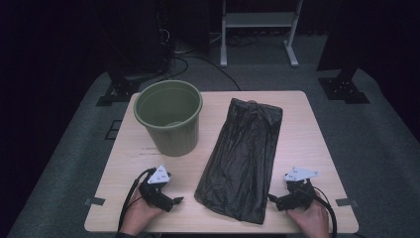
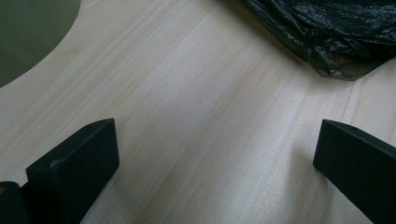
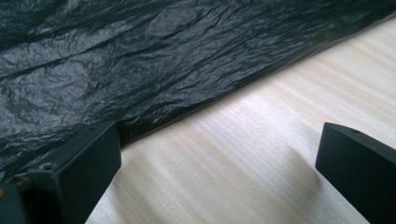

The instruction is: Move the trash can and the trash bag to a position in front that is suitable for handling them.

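near the front edge of the table (image 1: 297, 106), on my left, the left gripper (image 1: 176, 200) sits low over bare wood with its jaws spread wide and nothing between them; in the left gripper view i see only pale wood grain in the gap. it points toward the near left corner of the black bag (image 1: 242, 153), close to it but not touching. that crumpled corner of the black bag (image 2: 336, 42) shows at the upper right of the left gripper view, and the curved base of the green bucket (image 2: 28, 37) at the upper left.

on my right, the right gripper (image 1: 273, 199) is also wide open and holds nothing. in the right gripper view its one jaw sits right at the edge of the black bag (image 3: 163, 60); i cannot tell whether it touches the plastic. the other jaw stands over bare wood.

the bag lies flat and wrinkled along the middle of the table, running from near the front edge toward the far side. the green bucket (image 1: 169, 116) stands upright and open, just left of the bag, beyond my left gripper.
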The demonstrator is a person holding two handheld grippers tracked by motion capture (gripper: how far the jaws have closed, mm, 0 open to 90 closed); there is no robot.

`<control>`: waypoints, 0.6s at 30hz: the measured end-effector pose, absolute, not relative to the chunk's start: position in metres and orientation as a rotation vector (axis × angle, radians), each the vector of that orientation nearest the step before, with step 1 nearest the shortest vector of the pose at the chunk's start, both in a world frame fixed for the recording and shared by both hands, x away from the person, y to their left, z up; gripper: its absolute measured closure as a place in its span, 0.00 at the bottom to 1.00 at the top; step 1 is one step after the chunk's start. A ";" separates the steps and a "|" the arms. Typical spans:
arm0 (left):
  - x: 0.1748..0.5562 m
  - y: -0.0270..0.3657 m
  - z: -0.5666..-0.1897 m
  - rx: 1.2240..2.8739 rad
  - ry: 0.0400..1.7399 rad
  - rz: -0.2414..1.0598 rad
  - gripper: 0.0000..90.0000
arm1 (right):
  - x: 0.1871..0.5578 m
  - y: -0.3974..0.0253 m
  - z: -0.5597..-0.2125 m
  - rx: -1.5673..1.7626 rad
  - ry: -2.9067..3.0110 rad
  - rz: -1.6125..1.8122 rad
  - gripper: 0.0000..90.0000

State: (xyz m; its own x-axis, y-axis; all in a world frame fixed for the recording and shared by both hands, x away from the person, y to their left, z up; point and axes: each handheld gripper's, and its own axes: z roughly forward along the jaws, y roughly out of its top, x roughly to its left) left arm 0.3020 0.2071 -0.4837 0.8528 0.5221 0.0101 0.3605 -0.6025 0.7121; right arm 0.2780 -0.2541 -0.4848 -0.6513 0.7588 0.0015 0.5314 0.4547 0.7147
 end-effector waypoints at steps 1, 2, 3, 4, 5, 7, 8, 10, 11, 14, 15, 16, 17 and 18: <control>0.302 0.207 -0.484 2.279 0.637 0.280 0.00 | 0.278 -0.255 -0.484 1.099 2.390 1.015 0.00; 0.302 0.207 -0.484 2.279 0.637 0.280 0.00 | 0.278 -0.257 -0.483 1.104 2.380 1.031 0.00; 0.302 0.207 -0.484 2.279 0.638 0.281 0.00 | 0.277 -0.258 -0.483 1.110 2.378 1.041 0.00; 0.302 0.207 -0.484 2.279 0.638 0.281 0.00 | 0.277 -0.259 -0.481 1.116 2.372 1.056 0.00; 0.302 0.207 -0.484 2.279 0.638 0.281 0.00 | 0.277 -0.260 -0.480 1.123 2.367 1.065 0.00; 0.302 0.207 -0.484 2.279 0.639 0.281 0.00 | 0.277 -0.260 -0.477 1.131 2.362 1.085 0.00; 0.302 0.207 -0.484 2.279 0.639 0.281 0.00 | 0.276 -0.260 -0.475 1.130 2.356 1.093 0.00; 0.302 0.207 -0.484 2.278 0.643 0.283 0.00 | 0.275 -0.259 -0.472 1.128 2.356 1.114 0.00; 0.301 0.207 -0.484 2.278 0.644 0.284 0.00 | 0.275 -0.258 -0.471 1.124 2.356 1.126 0.00; 0.301 0.207 -0.484 2.277 0.646 0.285 0.00 | 0.274 -0.252 -0.467 1.119 2.362 1.157 0.00; 0.301 0.207 -0.484 2.277 0.646 0.285 0.00 | 0.275 -0.249 -0.466 1.111 2.365 1.164 0.00; 0.301 0.207 -0.484 2.277 0.647 0.285 0.00 | 0.275 -0.247 -0.466 1.105 2.372 1.163 0.01; 0.301 0.207 -0.484 2.277 0.647 0.285 0.00 | 0.276 -0.244 -0.466 1.100 2.380 1.166 0.04; 0.301 0.207 -0.484 2.277 0.647 0.285 0.00 | 0.277 -0.242 -0.466 1.094 2.389 1.178 0.05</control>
